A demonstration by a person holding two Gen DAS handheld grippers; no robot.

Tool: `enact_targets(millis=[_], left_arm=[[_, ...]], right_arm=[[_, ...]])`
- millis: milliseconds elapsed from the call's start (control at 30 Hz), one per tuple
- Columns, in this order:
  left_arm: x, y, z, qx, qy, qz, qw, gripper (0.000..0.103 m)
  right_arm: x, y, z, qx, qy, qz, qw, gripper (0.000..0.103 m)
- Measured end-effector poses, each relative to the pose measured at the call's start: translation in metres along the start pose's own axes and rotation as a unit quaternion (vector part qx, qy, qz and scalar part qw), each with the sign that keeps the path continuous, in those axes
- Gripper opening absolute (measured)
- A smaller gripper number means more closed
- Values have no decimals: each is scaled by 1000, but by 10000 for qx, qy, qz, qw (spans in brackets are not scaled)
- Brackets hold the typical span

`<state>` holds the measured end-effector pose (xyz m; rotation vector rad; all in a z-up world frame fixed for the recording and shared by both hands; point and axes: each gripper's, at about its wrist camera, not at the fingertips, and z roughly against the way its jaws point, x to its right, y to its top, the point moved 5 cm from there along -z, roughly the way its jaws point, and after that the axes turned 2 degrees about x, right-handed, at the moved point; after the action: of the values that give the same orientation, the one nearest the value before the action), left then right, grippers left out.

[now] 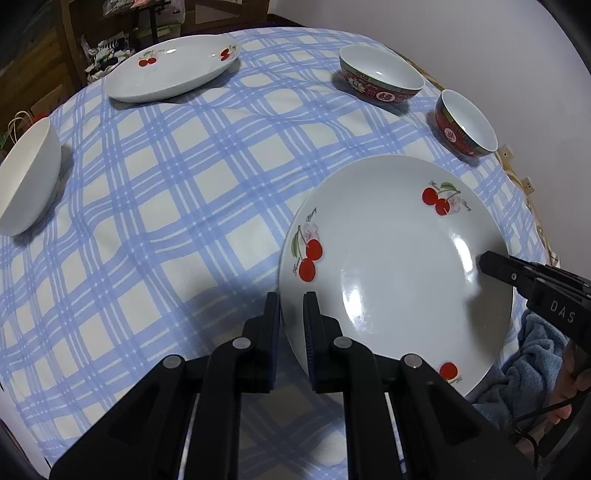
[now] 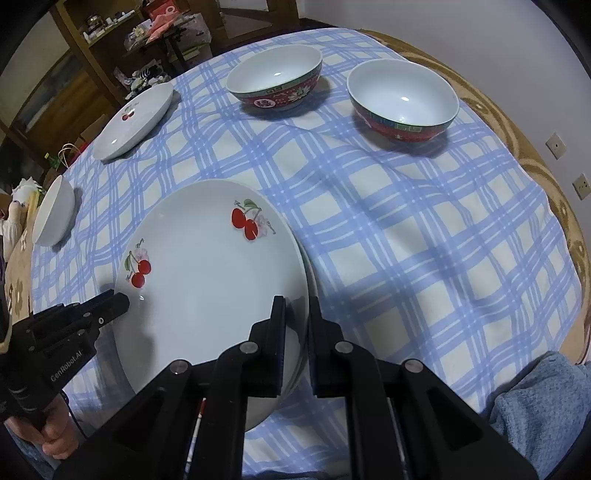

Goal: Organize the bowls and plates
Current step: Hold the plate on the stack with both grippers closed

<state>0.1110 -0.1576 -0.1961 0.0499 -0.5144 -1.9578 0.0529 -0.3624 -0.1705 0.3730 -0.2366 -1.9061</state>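
clamped on opposite rims of the cherry plate (image 1: 399, 266) near the worktop (image 1: 177, 206) edge: left gripper (image 1: 291, 306), right gripper (image 2: 297, 310), jaws narrow; second plate beneath.

The black fingers of the left gripper (image 1: 291, 306) are covering part of the rim of the white cherry-printed plate (image 1: 399, 266). A second plate rim (image 2: 312, 291) is peeking out beneath it, the rest lying hidden. The plain white bowl (image 1: 29, 177) is running off the picture's left edge. Small script beside the cherries is appearing too small to read. The shelf clutter (image 2: 147, 33) is appearing blurred.
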Motion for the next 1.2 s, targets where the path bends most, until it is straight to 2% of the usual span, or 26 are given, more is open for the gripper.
enact_targets(millis=[767,1000,1200], left_arm=[[-1,0,-3,-39,57,-18,10000,12],[0,-1,-4,-31,220,-159,9996,13],[-3,-1,-2,-30,170,-106,9998,13]], right_arm=[[-3,1,-2,-6,-157,94,9998,12],[-2,1,-3,-22,-189,95,9998,12],[-2,1,-5,-41,-177,56,9998,16]])
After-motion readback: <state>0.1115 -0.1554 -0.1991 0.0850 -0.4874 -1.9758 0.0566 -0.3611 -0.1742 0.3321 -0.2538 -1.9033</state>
